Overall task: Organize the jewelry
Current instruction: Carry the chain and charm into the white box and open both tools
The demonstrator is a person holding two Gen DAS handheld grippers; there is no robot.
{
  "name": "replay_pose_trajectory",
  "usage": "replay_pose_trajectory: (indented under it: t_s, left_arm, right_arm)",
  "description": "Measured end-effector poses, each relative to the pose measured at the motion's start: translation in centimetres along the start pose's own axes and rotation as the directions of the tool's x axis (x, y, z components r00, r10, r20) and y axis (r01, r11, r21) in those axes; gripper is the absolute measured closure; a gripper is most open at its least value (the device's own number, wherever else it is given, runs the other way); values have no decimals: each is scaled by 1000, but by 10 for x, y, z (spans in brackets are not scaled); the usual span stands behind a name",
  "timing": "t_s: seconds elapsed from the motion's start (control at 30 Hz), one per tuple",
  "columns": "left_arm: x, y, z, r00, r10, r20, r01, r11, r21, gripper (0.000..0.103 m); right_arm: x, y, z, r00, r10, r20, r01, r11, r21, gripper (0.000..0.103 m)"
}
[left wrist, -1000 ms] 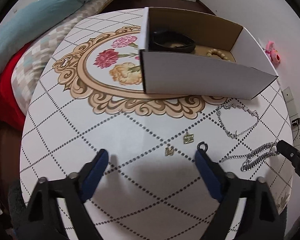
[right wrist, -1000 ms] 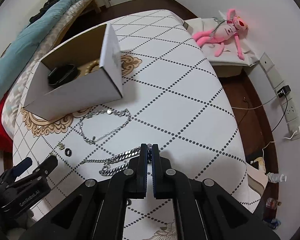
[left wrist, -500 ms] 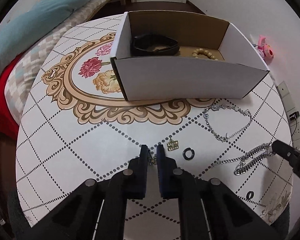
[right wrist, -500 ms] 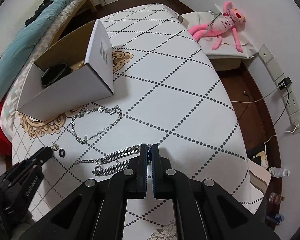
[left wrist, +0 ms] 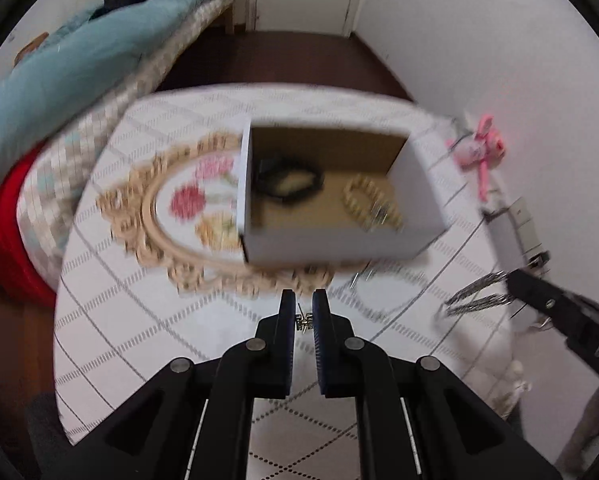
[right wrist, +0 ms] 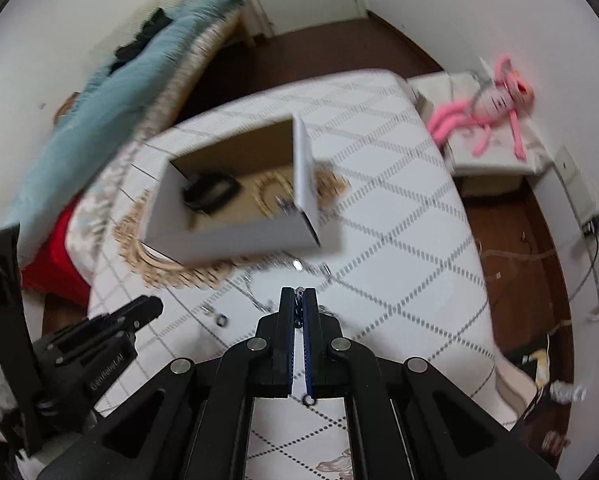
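Observation:
My left gripper [left wrist: 302, 307] is shut on a small gold earring [left wrist: 302, 321], lifted above the table. My right gripper [right wrist: 299, 300] is shut on a thick silver chain [left wrist: 477, 294], also lifted; the chain dangles from its tip in the left wrist view. The open white cardboard box [left wrist: 339, 246] stands ahead of both, also seen in the right wrist view [right wrist: 235, 236]. It holds a black bracelet [left wrist: 289, 182] and a beige bead bracelet [left wrist: 369, 200]. A thin silver necklace [left wrist: 383, 292] lies on the table near the box. A small black ring [right wrist: 220, 320] lies on the table.
The round table [left wrist: 147, 320] has a white dotted cloth with a floral medallion [left wrist: 187, 208]. A bed with a blue blanket [left wrist: 71, 60] is at the left. A pink plush toy [right wrist: 491, 108] lies on a stand at the right. Both views are motion-blurred.
My left gripper closed on the earring and lifted it. My right gripper lifted the thick chain off the table. Both moved up and toward the box.

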State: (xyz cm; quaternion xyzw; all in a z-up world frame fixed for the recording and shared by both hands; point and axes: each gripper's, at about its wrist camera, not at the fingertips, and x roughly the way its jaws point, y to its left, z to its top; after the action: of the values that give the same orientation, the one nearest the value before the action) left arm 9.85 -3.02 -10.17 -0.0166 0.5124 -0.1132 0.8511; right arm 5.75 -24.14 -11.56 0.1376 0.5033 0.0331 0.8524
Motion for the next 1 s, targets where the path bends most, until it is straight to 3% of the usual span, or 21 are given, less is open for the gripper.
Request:
replay_pose_trajectory:
  t_s: [0.2,0.33,0.57,0.77,0.8,0.87,0.9,0.93,1.0]
  left_arm:
    - [-17,-4,50,998,-53,34,53,999,8,97]
    - [5,1,72,998,-68,-14,68,998,-7,97]
    - [48,7,87,992,-42,-115,41,999,-10,97]
    - [64,12,101,985,29,-169,-33,999,-23,92]
    - [65,15,103,985,29,-168,-35,999,-36,84]
    - [64,21,106,986,50,-161,-59,997,-55,55]
    - [62,24,108,986,70,-151,-80,995,-61,33]
    - [60,26,109,987,84,-139,-94,993,-67,26]
    - [55,32,110,987,112,-117,-121,990,-67,26]
  right_arm:
    - [-30,17,43,996,67,64,-64,997,-44,99]
    - [-29,31,77,993,79,87,-71,994,-85,99]
    - [10,47,124,998,24,53,-16,991,-133,99]
    - [60,49,144,999,-51,-19,47,984,-173,99]
    - [67,49,147,998,-59,-36,52,983,-177,99]
    - [85,48,150,994,-63,-87,46,983,-180,99]
    - [93,47,151,992,-64,-113,43,983,-177,99]
    - [99,45,152,988,-75,-134,51,984,-173,98]
    - [110,42,154,980,-105,-168,76,982,-172,91]
